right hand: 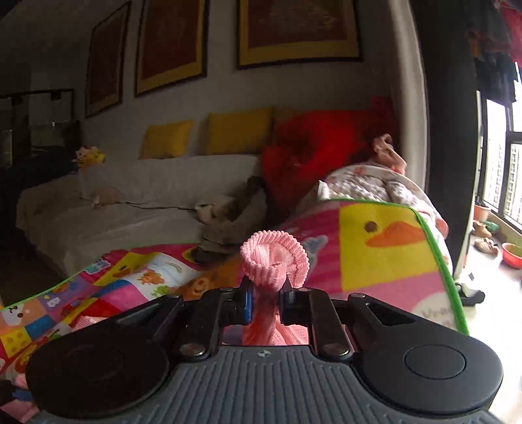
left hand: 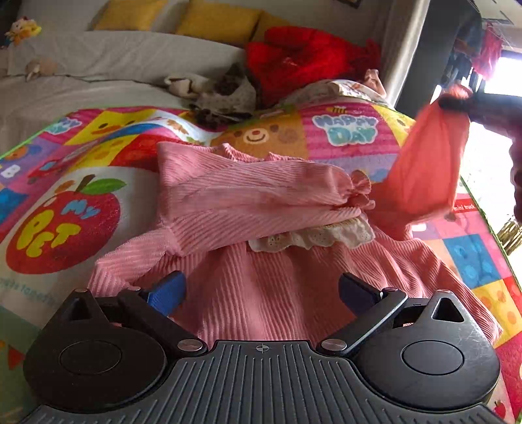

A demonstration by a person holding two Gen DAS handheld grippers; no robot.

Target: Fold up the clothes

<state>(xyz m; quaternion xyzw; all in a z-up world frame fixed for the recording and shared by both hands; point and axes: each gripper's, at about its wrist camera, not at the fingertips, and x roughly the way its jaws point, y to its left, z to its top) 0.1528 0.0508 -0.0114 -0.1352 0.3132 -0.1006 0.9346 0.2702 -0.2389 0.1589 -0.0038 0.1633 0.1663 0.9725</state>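
1. Two tongs show, one in each wrist view. The left tongs point(left hand: 261, 293), at the bottom of the left wrist view, stand wide apart with nothing between them, over the lower body of the pink ribbed dress point(left hand: 248, 293).
2. The right tongs point(right hand: 265, 305), low centre of the right wrist view, are clamped on a pink ribbed sleeve cuff point(right hand: 275, 261), whose frilled end flares out above the fingers.
3. The dress lies on the patchwork play mat point(left hand: 81, 202), in the middle of the left wrist view. One sleeve point(left hand: 261, 192) is laid across its chest, with a lace trim point(left hand: 313, 236) showing under it.
4. Judged risks: the bunched cuff could slip out of the narrow grip if pulled hard. A pull could also drag the whole dress and undo the sleeve that is already crossed, since nothing pins the body.
5. At the right edge of the left wrist view hangs an orange-red cloth point(left hand: 424, 169), blurred; what holds it cannot be told.
6. Writing on the mat reads "MY PET" on an apple point(left hand: 62, 225) at left and "HAPPY DAY" point(left hand: 347, 128) at upper right.
7. Farthest, at the top of the frame, a red garment point(left hand: 300, 58) lies heaped by yellow cushions point(left hand: 215, 19).
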